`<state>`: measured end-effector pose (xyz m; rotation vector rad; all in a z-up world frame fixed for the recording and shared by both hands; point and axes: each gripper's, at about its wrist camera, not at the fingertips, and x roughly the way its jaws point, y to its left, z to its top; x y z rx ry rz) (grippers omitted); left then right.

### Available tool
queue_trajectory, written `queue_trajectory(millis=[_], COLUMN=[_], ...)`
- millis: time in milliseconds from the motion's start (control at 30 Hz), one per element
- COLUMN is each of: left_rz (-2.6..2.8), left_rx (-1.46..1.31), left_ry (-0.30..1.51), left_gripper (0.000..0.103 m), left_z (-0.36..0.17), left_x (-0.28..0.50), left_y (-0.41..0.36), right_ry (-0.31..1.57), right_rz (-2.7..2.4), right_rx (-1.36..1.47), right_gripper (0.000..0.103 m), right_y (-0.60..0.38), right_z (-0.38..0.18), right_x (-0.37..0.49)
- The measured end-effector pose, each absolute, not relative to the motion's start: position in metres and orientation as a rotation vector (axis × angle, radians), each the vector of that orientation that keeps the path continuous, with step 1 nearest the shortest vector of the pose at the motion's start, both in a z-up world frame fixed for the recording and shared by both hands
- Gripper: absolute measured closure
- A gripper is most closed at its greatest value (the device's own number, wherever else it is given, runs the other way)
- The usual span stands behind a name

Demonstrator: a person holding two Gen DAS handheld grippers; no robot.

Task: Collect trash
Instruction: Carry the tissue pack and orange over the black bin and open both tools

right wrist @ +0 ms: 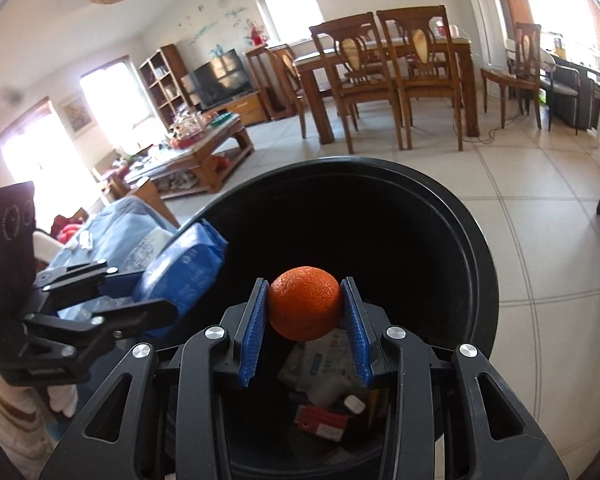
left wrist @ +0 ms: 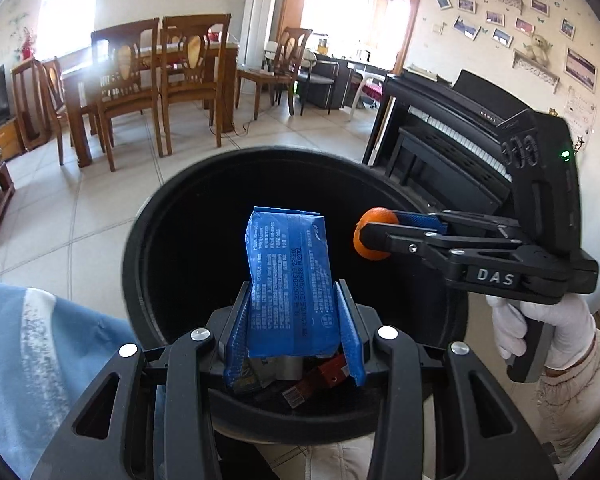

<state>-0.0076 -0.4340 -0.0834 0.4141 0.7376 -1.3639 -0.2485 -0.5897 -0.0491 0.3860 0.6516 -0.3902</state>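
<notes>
I have both loads positioned over the mouth of the black bin, so the release depends on one relation only: each item hangs directly above the opening, with nothing between it and the litter at the bottom.

My left tongs are clamped on the blue packet, gripped near its lower end, its long axis running forward along the fingers and tilted upward. The wrapper is creased, with white print.

My right tongs are closed on the orange, held at its widest part between the blue pads. The skin looks whole and pitted.

Both sit inside the rim; I judge the orange nearer the centre.

Below lie a red carton and pale wrappers.
</notes>
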Motion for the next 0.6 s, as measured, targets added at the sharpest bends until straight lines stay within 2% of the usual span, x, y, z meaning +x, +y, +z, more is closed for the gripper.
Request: queue_trajectory(millis=[600], left_rz=[-1.337], left_rx=[0.433], left_ry=[0.75], left_gripper=[0.061], left_z=[-0.094], left_x=[-0.006], left_y=[-0.438], right_ry=[0.69], right_rz=[-0.437], right_rx=[0.347], right_gripper=[0.064], right_y=[-0.589], right_z=[-0.049], right_x=[-0.229])
